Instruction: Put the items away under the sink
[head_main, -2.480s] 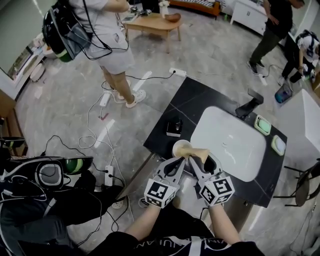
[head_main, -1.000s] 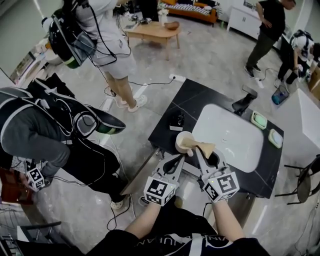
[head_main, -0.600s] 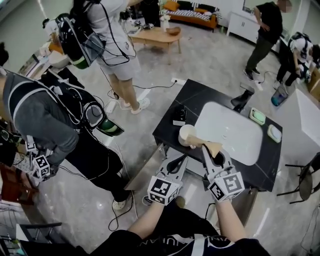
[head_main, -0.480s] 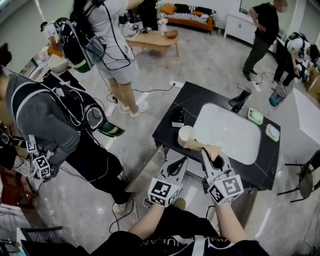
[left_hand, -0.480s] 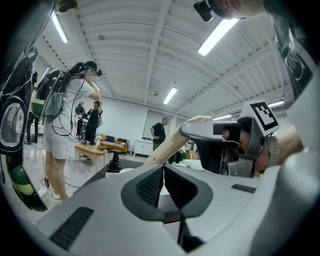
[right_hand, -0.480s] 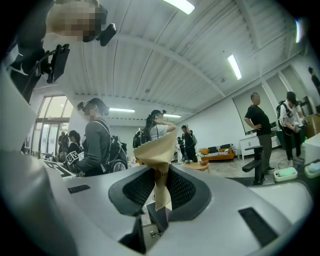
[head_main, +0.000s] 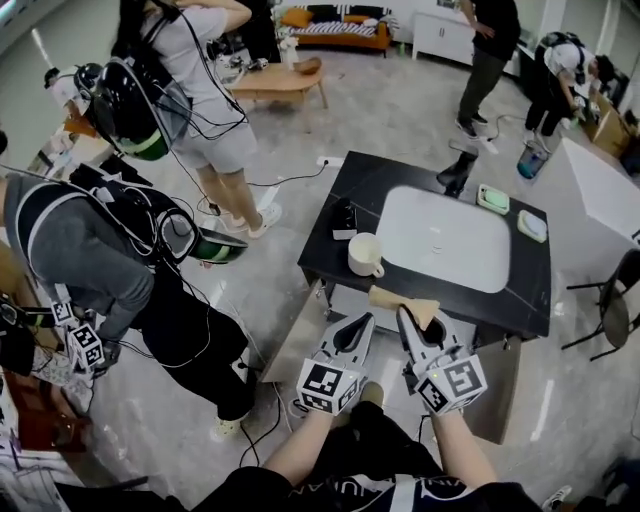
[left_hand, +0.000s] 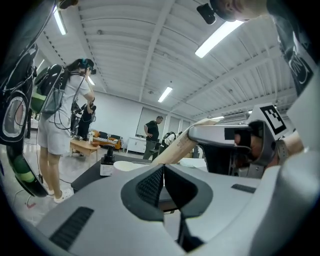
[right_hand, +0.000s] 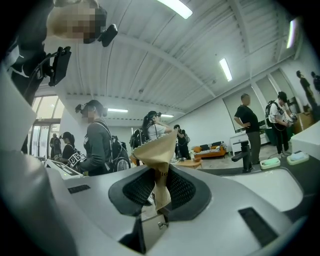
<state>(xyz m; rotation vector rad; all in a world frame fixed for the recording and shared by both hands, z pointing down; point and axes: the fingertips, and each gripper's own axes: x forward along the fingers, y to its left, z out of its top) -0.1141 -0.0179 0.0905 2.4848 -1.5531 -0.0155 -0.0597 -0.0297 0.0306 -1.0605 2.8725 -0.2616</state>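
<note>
Head view: the right gripper (head_main: 412, 322) pinches a tan folded paper bag (head_main: 403, 300) near the front edge of the black table (head_main: 372, 183) with its white sink (head_main: 445, 240). 1 white ceramic mug (head_main: 363, 255) sits on the table, and the left gripper (head_main: 354, 330) hangs just beside the right.
Left gripper view: jaws pressed together, nothing in them.
Right gripper view: jaws partway closed, clamping the bag's narrow end.

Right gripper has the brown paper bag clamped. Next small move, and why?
Probably lower the right gripper toward the space under the counter. Its jaws pinch the paper bag, which is held in front of the counter edge, between what look like open cabinet doors. The left gripper is shut and empty.
</note>
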